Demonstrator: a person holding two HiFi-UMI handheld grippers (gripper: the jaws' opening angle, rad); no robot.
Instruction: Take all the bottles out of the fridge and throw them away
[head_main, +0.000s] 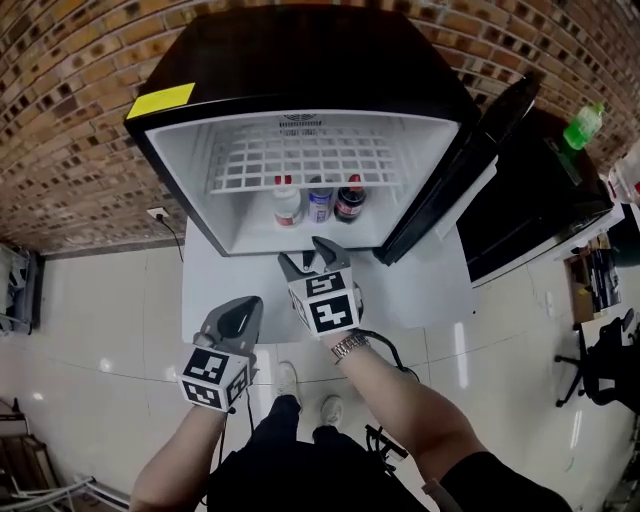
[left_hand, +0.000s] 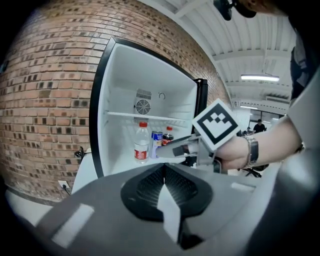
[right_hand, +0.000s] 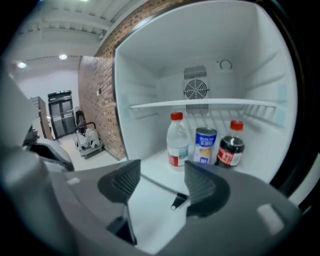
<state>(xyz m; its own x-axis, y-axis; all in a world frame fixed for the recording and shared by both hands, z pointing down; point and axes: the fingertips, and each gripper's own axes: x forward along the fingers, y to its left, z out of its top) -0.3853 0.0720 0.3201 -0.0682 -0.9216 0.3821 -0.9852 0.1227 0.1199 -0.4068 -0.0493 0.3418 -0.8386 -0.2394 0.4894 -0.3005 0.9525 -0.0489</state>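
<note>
Reaching into the fridge (head_main: 300, 60) for a bottle.
Your right gripper (head_main: 302, 253) is spread, left gripper (head_main: 243, 306) pressed together; straddle the clear bottle (head_main: 287, 206).

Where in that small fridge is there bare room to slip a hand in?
The white wire shelf is bare. The fridge floor is free left of the clear red-capped plastic bottle. From there rightwards it is crowded: that bottle, the blue tin can and the dark red-capped soda bottle stand in a close row.
</note>
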